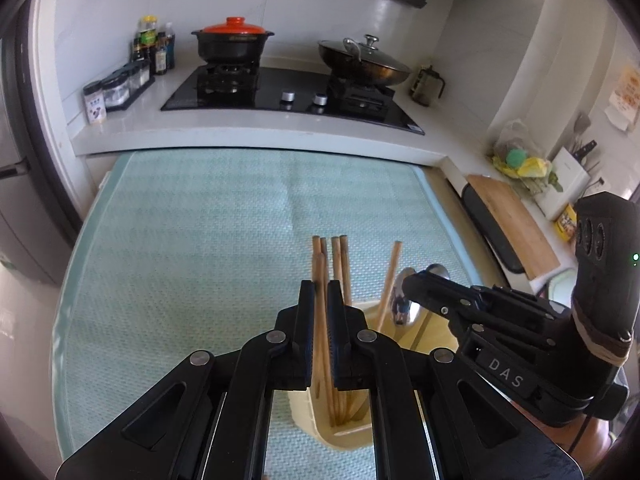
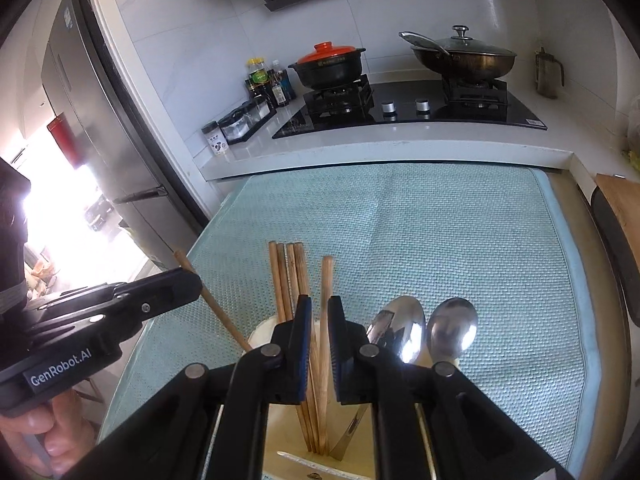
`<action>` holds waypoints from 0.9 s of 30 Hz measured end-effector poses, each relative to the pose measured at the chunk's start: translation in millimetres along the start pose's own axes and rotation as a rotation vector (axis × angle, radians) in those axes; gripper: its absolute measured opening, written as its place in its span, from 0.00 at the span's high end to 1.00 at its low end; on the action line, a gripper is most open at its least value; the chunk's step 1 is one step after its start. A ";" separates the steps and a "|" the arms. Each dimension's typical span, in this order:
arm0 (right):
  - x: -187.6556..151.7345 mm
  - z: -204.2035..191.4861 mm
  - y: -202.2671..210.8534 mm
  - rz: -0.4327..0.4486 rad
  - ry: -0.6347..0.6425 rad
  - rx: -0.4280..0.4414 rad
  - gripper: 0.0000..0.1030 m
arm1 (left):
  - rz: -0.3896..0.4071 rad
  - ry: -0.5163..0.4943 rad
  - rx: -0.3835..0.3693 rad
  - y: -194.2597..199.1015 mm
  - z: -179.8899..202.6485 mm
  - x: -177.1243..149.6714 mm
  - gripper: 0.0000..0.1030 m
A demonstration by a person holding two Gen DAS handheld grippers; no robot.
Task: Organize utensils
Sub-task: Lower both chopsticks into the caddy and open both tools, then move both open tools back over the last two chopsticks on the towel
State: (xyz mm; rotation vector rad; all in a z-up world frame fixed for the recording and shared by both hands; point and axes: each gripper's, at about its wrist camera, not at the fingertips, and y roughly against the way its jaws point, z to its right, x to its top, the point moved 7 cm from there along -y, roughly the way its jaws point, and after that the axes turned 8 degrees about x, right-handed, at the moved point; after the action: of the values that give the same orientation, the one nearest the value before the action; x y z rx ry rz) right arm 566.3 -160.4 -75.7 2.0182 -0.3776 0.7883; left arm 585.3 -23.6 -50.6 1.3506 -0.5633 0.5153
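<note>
Risk: left gripper [image 1: 320, 308] pinching one chopstick [image 1: 319, 280], right gripper [image 2: 319, 320] narrowly around another [image 2: 326, 280] (grip unclear), could tip the holder [image 2: 260, 330] near the mat [image 2: 440, 232] front edge.

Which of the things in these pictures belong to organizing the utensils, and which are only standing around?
Belong to the job: wooden chopsticks in the cream utensil holder, one more chopstick gripped by the left tool, two metal spoons.

Only standing around: clay pot with red lid, lidded wok, sauce bottles, spice jars, wooden cutting board.
</note>
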 end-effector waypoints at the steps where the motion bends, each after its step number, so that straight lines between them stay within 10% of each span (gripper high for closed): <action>1: 1.4 -1.4 0.9 -0.002 0.004 -0.002 0.90 | -0.003 0.004 -0.006 1.5 -0.5 0.1 0.71; 4: 9.7 -7.9 11.3 0.005 0.021 -0.003 0.88 | 0.041 0.015 0.010 20.6 -5.2 4.8 0.43; 13: 0.6 -75.1 135.8 0.157 0.191 0.020 0.64 | 0.213 -0.094 0.037 152.8 -21.7 -33.6 0.11; 19: -85.8 -85.2 182.1 0.156 0.275 -0.026 0.57 | 0.219 -0.170 0.107 202.3 -50.6 -124.4 0.04; 27: -257.5 -49.8 127.1 0.033 0.188 -0.156 0.57 | 0.068 -0.018 0.117 145.0 -78.2 -261.2 0.04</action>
State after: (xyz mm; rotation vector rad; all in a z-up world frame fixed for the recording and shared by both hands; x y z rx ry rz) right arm 285.7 -197.6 -144.9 1.7801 -0.3537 0.9321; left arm 299.3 69.5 -120.4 1.4519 -0.6028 0.5991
